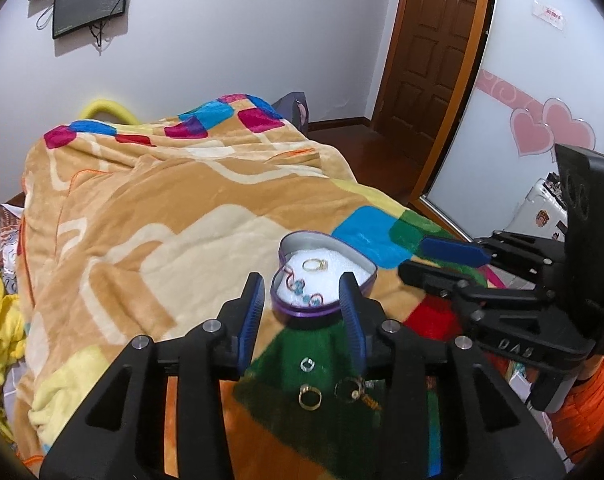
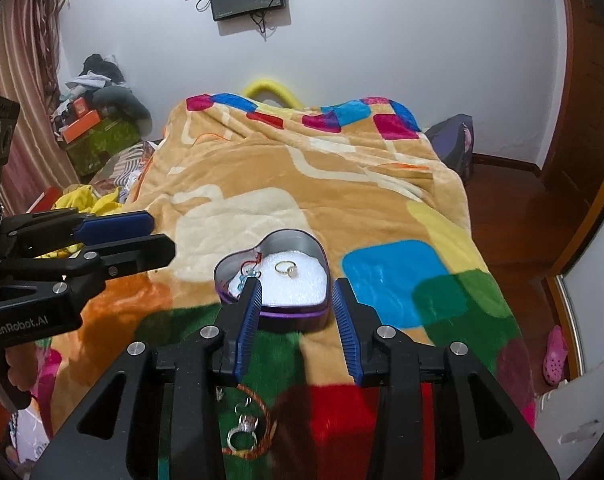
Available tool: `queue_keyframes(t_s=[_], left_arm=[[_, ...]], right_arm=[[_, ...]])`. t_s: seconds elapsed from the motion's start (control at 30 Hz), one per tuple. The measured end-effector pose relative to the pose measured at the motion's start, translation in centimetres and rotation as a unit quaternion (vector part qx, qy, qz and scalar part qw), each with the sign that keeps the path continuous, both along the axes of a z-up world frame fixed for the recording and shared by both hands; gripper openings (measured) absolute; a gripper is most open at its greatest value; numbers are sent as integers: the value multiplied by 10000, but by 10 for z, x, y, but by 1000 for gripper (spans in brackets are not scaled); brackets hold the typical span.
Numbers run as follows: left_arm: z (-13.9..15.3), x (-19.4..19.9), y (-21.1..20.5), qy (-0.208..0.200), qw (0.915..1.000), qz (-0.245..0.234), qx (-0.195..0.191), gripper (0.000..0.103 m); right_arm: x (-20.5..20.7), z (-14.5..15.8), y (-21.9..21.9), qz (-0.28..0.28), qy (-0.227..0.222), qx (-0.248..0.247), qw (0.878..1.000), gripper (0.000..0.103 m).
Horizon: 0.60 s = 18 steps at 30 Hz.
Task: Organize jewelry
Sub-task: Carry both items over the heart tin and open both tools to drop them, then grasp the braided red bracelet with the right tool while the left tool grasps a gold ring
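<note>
Jewelry sits partly sorted: a purple heart-shaped tin (image 1: 324, 276) rests on the patterned blanket (image 1: 173, 208), its white foam lining holding a gold ring (image 1: 316, 265) and a red-wire piece with blue beads (image 1: 302, 290). My left claw (image 1: 305, 312) hovers just short of the tin, its blue-padded fingers (image 1: 250, 312) spread wide and gripping nothing. Beneath it on the green patch lie a small silver ring (image 1: 308, 364), a gold ring band (image 1: 310, 397) and a dark tangled piece (image 1: 356, 390), perhaps an earring; the blur there hides its details. My right claw (image 2: 297, 312) also stands wide open and empty, its tips flanking the near wall of the tin. Below it, a silver ring (image 2: 241, 434) lies on an orange cord bracelet (image 2: 261, 420).
</note>
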<state>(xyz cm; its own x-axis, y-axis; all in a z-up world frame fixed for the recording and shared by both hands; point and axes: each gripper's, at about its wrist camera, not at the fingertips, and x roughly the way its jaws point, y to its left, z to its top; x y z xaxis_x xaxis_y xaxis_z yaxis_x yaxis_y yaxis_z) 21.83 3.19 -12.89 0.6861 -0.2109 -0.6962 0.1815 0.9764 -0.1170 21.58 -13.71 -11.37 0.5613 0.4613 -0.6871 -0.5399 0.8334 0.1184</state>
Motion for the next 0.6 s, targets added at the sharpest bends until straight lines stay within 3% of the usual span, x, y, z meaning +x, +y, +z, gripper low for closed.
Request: queue_keyframes(t_s=[0.23, 0.6], left_arm=[[-5, -21, 10, 143, 9997, 163, 81, 39], [-31, -49, 17, 495, 9984, 261, 127, 39]], right_arm=[[-15, -8, -9, -110, 144, -76, 9998, 34], [-38, -44, -17, -193, 733, -167, 9970, 34]])
